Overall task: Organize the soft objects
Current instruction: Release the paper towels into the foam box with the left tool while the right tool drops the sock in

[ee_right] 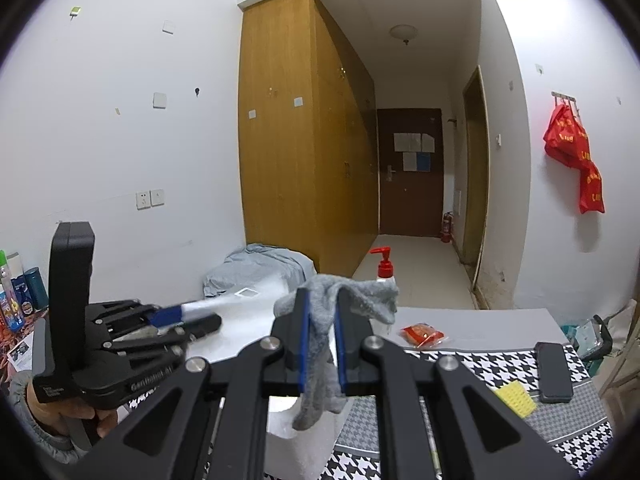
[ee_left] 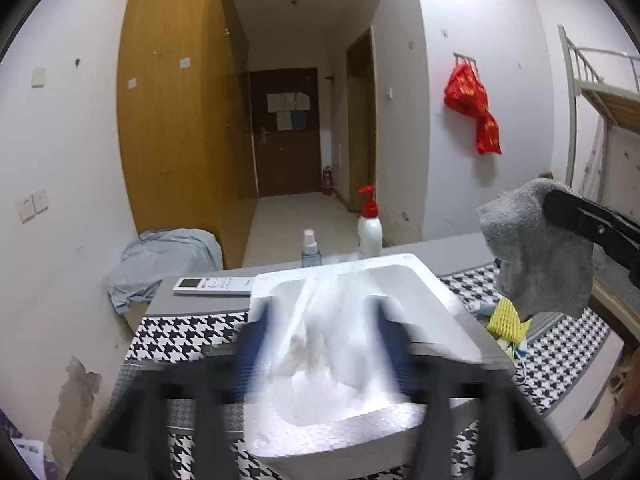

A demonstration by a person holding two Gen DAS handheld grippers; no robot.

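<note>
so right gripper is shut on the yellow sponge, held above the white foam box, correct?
Not the sponge. The right wrist view shows the right gripper shut on a grey sock; the yellow sponge lies on the table. The rest holds: white foam box below.

Even indoor light, blurred foreground, fisheye.

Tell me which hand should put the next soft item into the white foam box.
Right: its gripper is already shut on the grey sock, beside the foam box. The left gripper is open over the box.
</note>
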